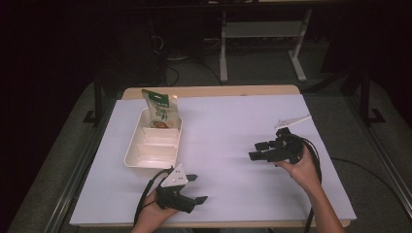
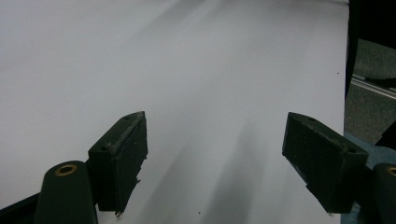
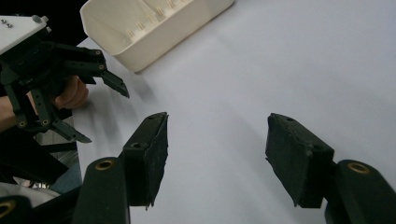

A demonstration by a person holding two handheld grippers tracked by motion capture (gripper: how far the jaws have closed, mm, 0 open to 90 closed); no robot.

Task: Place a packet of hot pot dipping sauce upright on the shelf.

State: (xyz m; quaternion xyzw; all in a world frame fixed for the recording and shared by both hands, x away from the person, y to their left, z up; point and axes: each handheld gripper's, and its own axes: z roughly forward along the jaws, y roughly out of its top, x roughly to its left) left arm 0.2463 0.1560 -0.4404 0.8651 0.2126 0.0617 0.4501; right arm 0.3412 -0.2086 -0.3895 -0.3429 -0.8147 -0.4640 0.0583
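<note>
table (image 1: 272, 194): white sheet over wood, lit, beneath and ahead of both jaw pairs | floor (image 1: 194, 73): grey, dim, beyond far edge | desk legs (image 1: 223, 53): white, far back | room: dark

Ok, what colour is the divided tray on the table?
Cream-white tray, clearest in the high view.
</note>
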